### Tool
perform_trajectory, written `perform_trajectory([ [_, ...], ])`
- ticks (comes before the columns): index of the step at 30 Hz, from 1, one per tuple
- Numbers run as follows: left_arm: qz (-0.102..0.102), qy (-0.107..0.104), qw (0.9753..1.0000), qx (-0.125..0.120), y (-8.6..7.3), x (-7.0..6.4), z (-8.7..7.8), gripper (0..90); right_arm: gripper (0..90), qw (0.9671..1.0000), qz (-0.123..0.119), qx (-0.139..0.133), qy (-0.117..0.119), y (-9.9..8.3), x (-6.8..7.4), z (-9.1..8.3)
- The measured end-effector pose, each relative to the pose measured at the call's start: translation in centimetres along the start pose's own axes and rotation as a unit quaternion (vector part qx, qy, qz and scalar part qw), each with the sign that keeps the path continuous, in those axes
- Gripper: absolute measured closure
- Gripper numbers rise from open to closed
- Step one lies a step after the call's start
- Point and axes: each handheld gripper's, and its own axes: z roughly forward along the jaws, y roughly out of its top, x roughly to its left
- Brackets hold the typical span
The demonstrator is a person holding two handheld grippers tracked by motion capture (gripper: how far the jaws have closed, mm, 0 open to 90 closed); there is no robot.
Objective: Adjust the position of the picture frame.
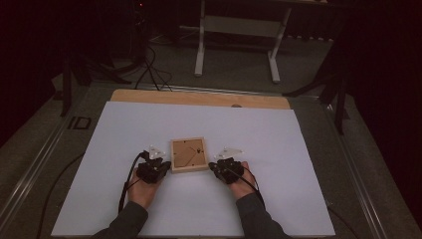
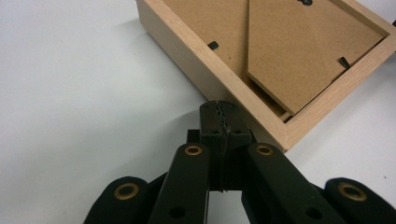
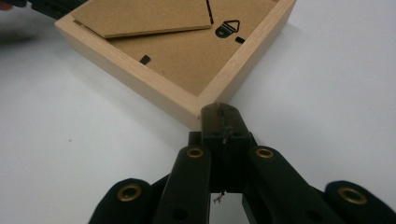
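White sheeting [image 1: 149, 129] covered the table, and a wooden picture frame [image 1: 189, 155] lay back-up (no readable writing) at its middle. Left gripper [image 1: 160, 166] and right gripper [image 1: 217, 167], jaws pressed together and empty, flanked its near corners

Left gripper [image 2: 219, 109]: jaws pressed together, nothing held, tips set against the near side of the wooden frame [image 2: 196, 74]. Frame laid back-up on the white table [image 2: 70, 102]; brown backing board [image 2: 308, 51] seen inside, black clip [image 2: 213, 45] at its edge.
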Motion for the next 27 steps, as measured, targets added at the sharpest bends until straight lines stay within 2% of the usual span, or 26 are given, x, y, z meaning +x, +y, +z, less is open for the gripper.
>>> perform_trajectory([
  [7,0.001,-0.001,1.0000,0.003,-0.25,-0.05,0.02,89.0,89.9,1.0000,0.001,-0.005,0.002,-0.19,0.04,-0.03],
  [20,0.005,-0.002,1.0000,0.005,-0.69,-0.14,-0.33,89.4,90.0,0.9999,-0.013,-0.003,0.009,-0.38,0.61,-0.28],
  [27,0.006,0.000,1.0000,0.003,-0.65,-0.19,-0.25,89.5,89.9,0.9999,-0.009,-0.003,0.014,-0.45,0.63,-0.39],
])
